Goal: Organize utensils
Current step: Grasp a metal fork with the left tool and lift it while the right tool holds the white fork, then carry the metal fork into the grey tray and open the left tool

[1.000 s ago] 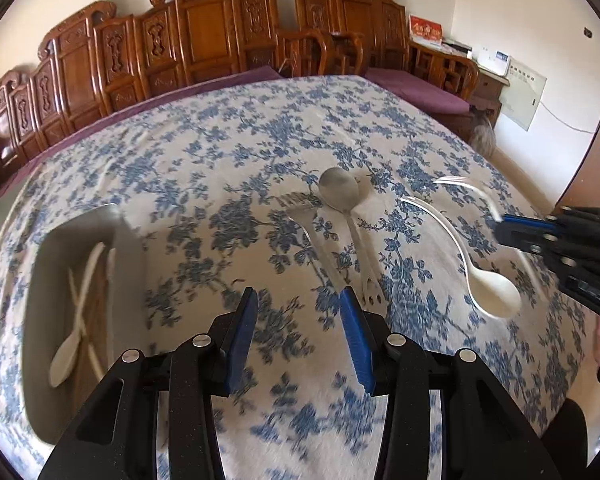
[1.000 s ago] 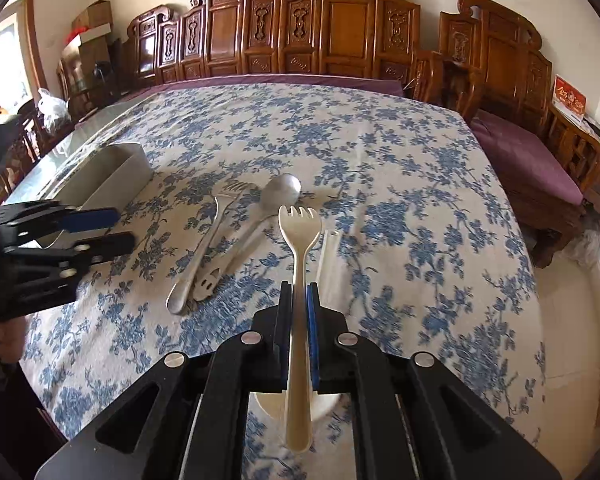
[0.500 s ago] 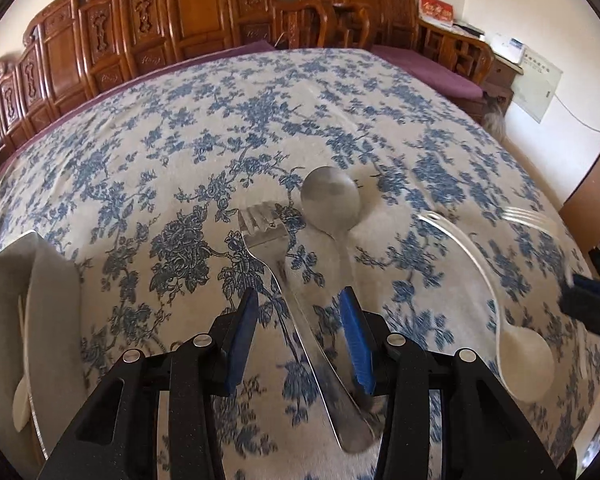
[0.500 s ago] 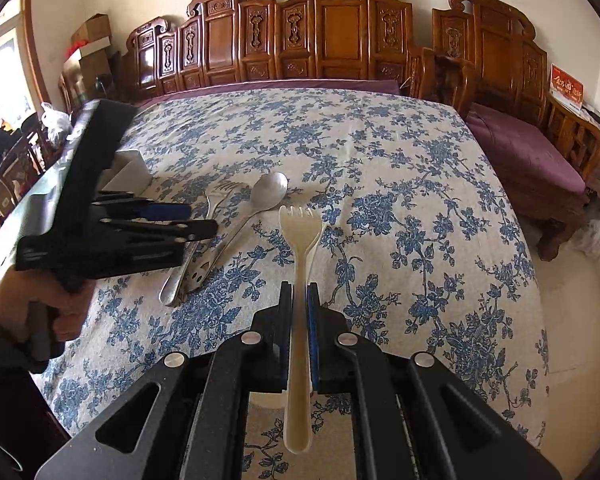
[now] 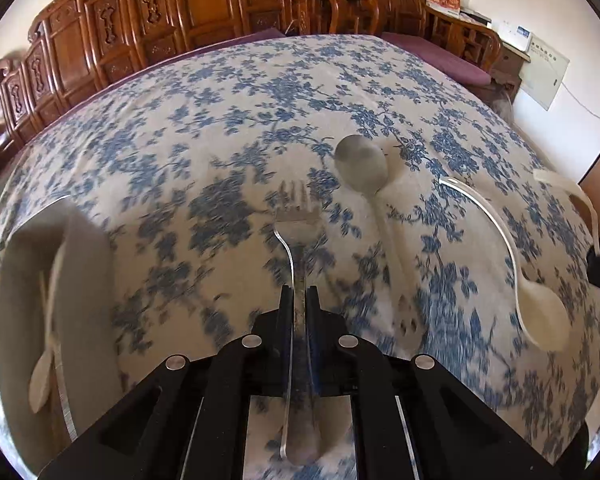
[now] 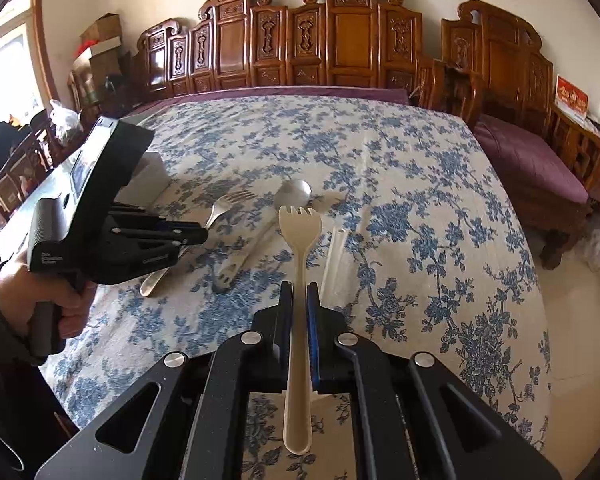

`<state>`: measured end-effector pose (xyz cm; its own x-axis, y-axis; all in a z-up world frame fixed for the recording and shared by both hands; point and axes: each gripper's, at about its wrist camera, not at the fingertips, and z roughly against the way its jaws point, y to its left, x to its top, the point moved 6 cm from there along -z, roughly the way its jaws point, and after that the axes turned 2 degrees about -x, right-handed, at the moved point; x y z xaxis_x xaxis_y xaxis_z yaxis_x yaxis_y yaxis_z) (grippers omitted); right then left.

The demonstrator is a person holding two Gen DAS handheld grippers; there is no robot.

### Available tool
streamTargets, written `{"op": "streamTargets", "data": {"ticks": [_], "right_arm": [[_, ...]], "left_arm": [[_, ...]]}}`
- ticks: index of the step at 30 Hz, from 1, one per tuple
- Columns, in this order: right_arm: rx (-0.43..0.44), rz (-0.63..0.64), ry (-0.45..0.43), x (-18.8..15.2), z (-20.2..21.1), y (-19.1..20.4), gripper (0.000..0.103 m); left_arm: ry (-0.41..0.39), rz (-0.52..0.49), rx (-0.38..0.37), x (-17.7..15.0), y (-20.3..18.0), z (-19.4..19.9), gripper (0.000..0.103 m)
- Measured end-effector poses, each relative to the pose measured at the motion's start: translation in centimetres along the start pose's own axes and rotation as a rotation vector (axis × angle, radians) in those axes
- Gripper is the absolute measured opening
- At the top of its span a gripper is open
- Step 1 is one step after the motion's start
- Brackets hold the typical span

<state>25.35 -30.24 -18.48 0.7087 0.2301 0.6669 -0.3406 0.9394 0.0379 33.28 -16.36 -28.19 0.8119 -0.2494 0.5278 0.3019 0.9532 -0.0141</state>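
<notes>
The left gripper [image 5: 299, 300] clamps the metal fork [image 5: 298, 216] mid-handle, tines forward, for balance. The right gripper [image 6: 299, 296] clamps the plastic fork [image 6: 300, 220] likewise, ready for the tray [image 5: 16, 248].

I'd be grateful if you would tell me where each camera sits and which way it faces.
Left wrist: behind the left tongs, looking along the metal fork they clamp toward the tray; no hand shows.
Right wrist: behind the right tongs, clamping a cream fork; the left hand shows.
Shared: metal spoon, floral tablecloth.
</notes>
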Motion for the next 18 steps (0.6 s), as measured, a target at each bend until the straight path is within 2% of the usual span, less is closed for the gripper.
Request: {"op": "streamTargets", "data": {"ticks": [18], "right_arm": [[-0.025,0.032,-0.035,2.4,4.1,5.1,0.009]], "left_arm": [[-0.133,-0.005,0.01,-1.9,3.5,11.4,0.006]]}}
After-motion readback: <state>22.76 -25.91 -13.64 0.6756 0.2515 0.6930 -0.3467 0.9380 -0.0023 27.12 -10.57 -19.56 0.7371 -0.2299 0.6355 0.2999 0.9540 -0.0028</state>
